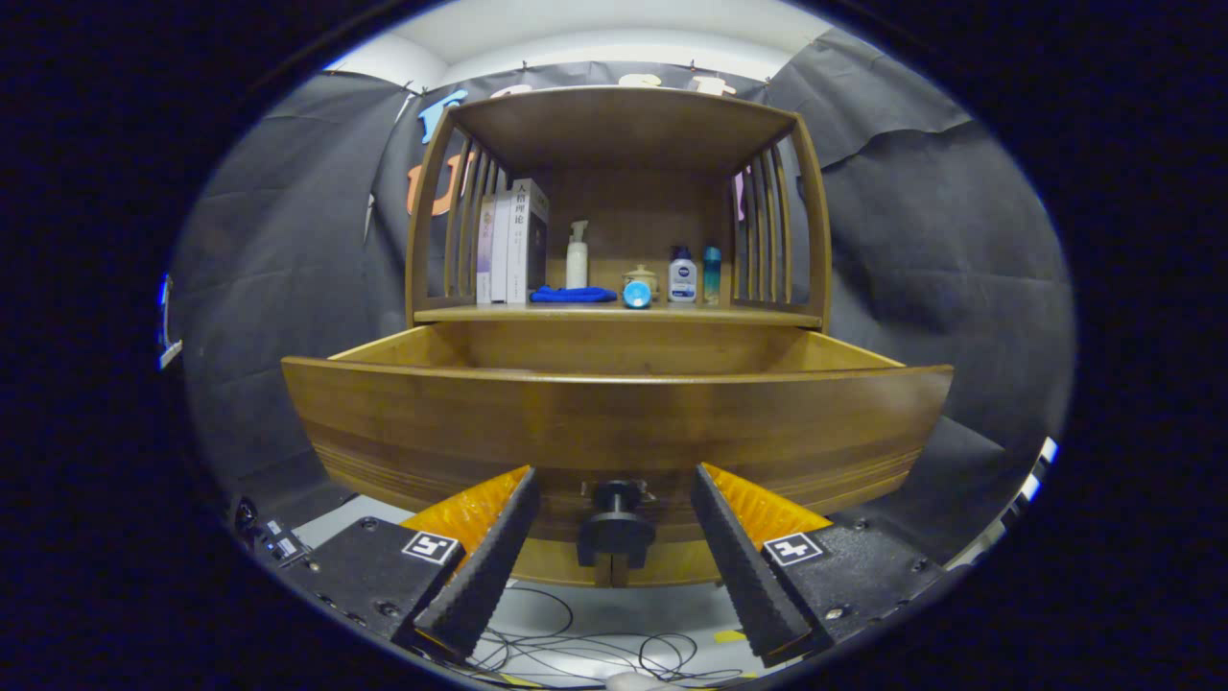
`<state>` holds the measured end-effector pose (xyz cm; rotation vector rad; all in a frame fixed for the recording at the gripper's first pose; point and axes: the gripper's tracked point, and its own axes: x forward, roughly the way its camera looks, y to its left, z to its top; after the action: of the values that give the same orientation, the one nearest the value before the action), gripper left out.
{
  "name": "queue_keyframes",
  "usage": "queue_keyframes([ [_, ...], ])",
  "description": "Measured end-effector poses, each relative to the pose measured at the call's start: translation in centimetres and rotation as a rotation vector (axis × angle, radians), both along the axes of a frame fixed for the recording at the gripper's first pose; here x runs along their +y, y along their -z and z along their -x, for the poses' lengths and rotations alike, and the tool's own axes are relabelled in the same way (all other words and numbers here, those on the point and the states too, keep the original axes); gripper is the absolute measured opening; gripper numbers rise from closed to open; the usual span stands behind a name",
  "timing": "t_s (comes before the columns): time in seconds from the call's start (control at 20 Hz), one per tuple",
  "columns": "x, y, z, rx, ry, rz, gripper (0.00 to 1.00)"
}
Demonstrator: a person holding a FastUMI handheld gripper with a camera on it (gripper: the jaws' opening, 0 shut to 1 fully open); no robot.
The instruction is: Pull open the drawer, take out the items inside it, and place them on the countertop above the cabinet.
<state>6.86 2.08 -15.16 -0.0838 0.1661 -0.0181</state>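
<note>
1. The hand-held two-finger gripper (614, 537) points level and straight ahead, its two fingers reaching forward side by side.
2. Its jaws stand wide apart, with a clear gap between them.
3. The left finger (484, 566) and the right finger (743, 566) are wedge-shaped, with ribbed inner faces turned toward each other, and they angle slightly inward toward their tips.
4. Neither finger presses on anything; the inner faces are bare.
5. Each finger is carried on a flat block bearing a square marker.

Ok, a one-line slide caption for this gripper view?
Open gripper fingers flank the knob of the pulled-out drawer, shelf items beyond.
</note>
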Motion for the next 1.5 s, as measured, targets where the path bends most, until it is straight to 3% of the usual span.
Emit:
queue_keyframes([
  [0.65,-0.2,-0.1,-3.2,-0.029,-0.012,-0.021,0.99],
  [1.5,1.2,-1.8,-14.6,0.004,0.031,-0.067,0.99],
])
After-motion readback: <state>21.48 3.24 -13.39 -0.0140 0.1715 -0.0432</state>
